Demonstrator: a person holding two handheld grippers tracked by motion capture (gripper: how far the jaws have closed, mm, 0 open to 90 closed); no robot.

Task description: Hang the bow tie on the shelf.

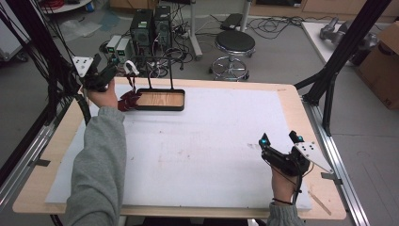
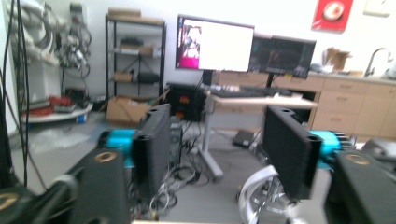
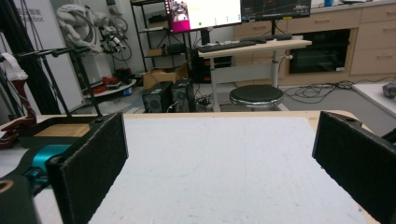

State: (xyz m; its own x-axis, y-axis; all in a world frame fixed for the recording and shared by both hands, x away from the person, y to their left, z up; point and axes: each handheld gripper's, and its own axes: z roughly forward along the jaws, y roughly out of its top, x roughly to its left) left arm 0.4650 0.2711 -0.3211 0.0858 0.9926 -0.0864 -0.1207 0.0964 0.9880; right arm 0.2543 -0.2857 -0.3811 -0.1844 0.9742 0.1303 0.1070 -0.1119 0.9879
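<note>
My left gripper [image 1: 107, 66] is raised above the table's far left corner, open, with nothing between its jaws [image 2: 229, 154]. Just right of it a dark red object [image 1: 128, 101] with a white top part [image 1: 130, 67] hangs at the left end of a black wire rack [image 1: 160, 59]. The rack stands on a black tray with a wooden floor [image 1: 183, 100]. My right gripper [image 1: 281, 139] rests low over the white mat [image 1: 207, 141] near the right front, open and empty [image 3: 219, 158]. In the right gripper view the red object [image 3: 16, 119] and the tray [image 3: 60, 130] lie far left.
A black stool [image 1: 234, 44] and computer towers [image 1: 150, 28] with cables stand beyond the far edge. Black frame struts [image 1: 339, 61] rise at the right, by a cardboard box [image 1: 383, 66]. Monitors on a desk [image 2: 215, 44] face the left gripper.
</note>
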